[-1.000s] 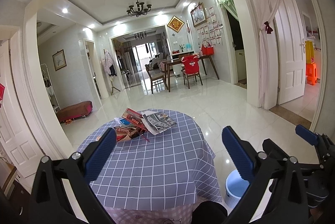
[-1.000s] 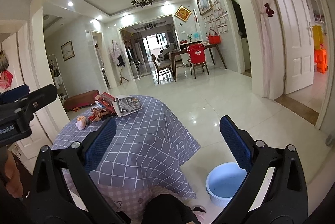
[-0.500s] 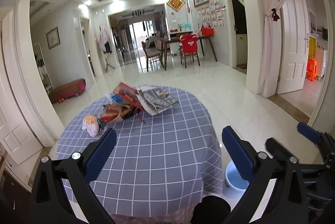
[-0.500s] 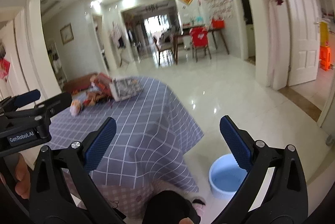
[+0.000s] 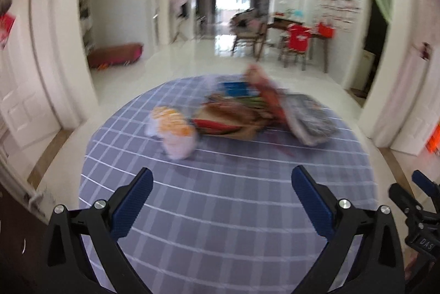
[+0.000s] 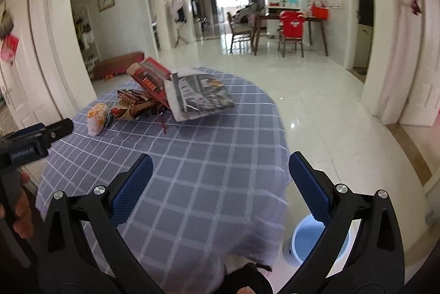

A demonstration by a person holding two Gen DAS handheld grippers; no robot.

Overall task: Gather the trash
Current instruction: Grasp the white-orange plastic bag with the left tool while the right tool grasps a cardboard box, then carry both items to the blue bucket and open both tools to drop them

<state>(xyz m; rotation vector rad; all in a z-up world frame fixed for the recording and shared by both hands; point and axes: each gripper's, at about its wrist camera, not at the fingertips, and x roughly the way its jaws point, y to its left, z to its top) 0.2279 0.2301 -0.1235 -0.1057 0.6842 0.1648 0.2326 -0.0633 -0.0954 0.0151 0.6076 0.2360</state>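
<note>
Nothing collected yet.
Your left gripper (image 5: 222, 185) and right gripper (image 6: 220, 170) both gape empty; wrappers (image 6: 132, 104), newspaper (image 6: 198, 96) lie on the table (image 6: 206, 156), bucket (image 6: 305, 241) waiting.

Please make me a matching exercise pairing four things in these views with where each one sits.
Things:
1. orange-and-white wrapper
2. newspaper
3. blue bucket
4. red box

Places:
A. on the floor beside the table
B. leaning up at the far side of the trash pile
C. at the left end of the trash pile
D. at the right end of the pile, nearest the table's right edge

Pairs: 1-C, 2-D, 3-A, 4-B
</note>
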